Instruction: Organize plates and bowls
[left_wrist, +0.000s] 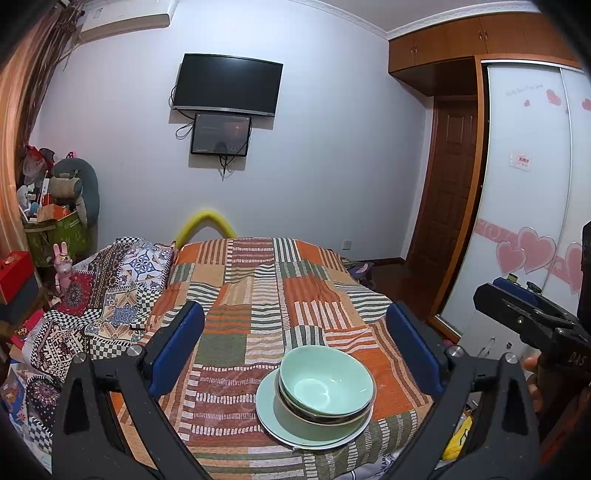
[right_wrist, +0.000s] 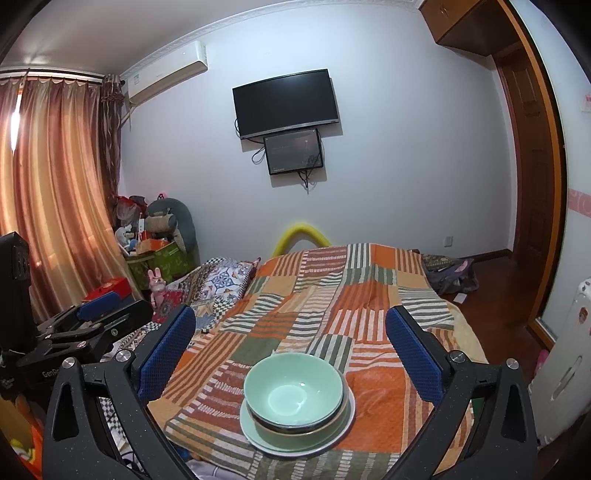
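A pale green bowl (left_wrist: 327, 386) sits nested in a darker-rimmed bowl (left_wrist: 325, 416), and both stand on a pale green plate (left_wrist: 284, 424) on the patchwork bedspread. The same stack shows in the right wrist view: green bowl (right_wrist: 293, 391), lower bowl (right_wrist: 306, 426), plate (right_wrist: 334, 437). My left gripper (left_wrist: 295, 332) is open and empty, held above and behind the stack. My right gripper (right_wrist: 291, 332) is open and empty, also above the stack. Each gripper appears at the edge of the other's view: the right one (left_wrist: 517, 314), the left one (right_wrist: 99, 317).
The orange striped bedspread (left_wrist: 258, 295) covers the bed; a patterned quilt (left_wrist: 110, 295) lies at its left. A cluttered green box (right_wrist: 159, 258) and curtains (right_wrist: 48, 184) stand left. A TV (left_wrist: 227, 85) hangs on the far wall. A wardrobe (left_wrist: 528, 184) and door (left_wrist: 450, 184) are right.
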